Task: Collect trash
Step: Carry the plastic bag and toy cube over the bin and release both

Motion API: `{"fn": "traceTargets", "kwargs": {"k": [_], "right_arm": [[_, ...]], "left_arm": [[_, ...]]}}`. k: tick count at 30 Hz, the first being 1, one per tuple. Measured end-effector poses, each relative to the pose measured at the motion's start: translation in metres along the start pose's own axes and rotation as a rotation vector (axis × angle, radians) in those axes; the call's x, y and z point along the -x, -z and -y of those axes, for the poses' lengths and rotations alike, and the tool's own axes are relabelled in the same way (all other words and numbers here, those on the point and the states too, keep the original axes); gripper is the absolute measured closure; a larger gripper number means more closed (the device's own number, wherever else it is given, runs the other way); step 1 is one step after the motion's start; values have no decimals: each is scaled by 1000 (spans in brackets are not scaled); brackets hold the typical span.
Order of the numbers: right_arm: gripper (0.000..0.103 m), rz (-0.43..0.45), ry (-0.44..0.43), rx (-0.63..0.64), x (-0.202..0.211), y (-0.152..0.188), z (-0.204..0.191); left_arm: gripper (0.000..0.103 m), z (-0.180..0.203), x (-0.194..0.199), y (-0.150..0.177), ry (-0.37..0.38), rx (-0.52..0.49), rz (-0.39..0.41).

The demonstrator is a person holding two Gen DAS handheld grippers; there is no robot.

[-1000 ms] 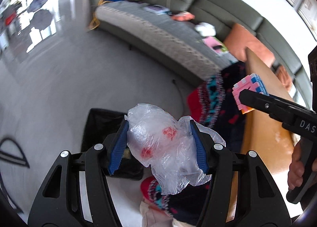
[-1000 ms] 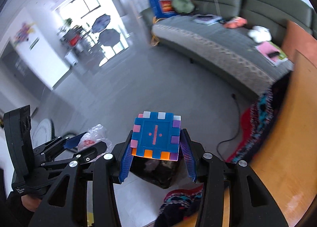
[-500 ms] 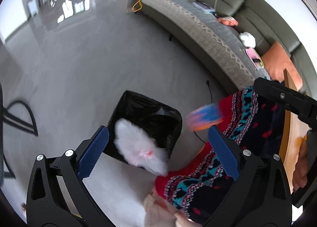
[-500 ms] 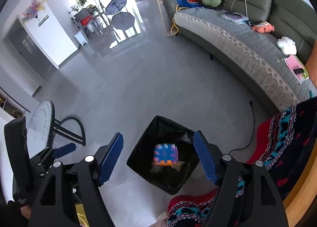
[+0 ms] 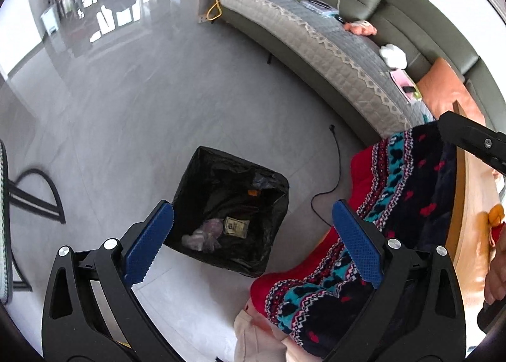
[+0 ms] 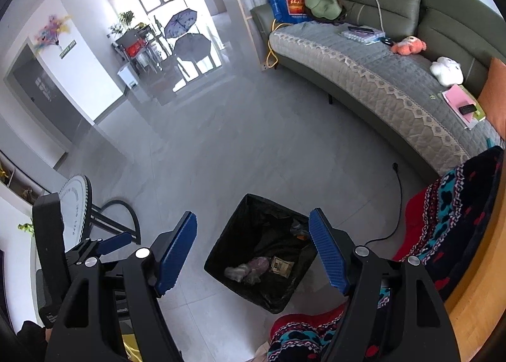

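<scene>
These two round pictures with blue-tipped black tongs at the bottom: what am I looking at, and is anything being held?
There is no robot here. A person carries a hand-held gripper in each hand, and a wide-angle camera on each one looks forward along its two fingers. One picture comes from the left gripper, the other from the right gripper, where the left one also shows beside it. Both point down at a bin lined with a black bag standing on the grey tiled floor. In the bin lie a crumpled clear plastic bag and a small packet. Both grippers' jaws have just opened, and nothing is between them now. The patterned cloth seems to be the person's clothing.
</scene>
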State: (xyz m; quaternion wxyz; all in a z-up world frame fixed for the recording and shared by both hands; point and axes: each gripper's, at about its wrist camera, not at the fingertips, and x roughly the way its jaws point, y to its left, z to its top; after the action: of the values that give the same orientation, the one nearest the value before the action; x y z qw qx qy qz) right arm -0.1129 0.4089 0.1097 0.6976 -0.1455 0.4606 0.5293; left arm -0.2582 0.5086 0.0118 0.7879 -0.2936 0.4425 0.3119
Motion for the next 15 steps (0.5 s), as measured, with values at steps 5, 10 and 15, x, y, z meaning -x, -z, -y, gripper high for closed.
{"fn": "traceTargets", "kwargs": {"k": [5,10,15], "right_arm": [[29,35,9,-37,27,11,20],[29,80,37,-85,63,24,49],[29,124,76,-143,97,40,84]], "left_arm": [[6,28,9,3,30,-49,15],[6,71,19,7,61,-132,37],[6,126,28,11,123,-229,52]]}}
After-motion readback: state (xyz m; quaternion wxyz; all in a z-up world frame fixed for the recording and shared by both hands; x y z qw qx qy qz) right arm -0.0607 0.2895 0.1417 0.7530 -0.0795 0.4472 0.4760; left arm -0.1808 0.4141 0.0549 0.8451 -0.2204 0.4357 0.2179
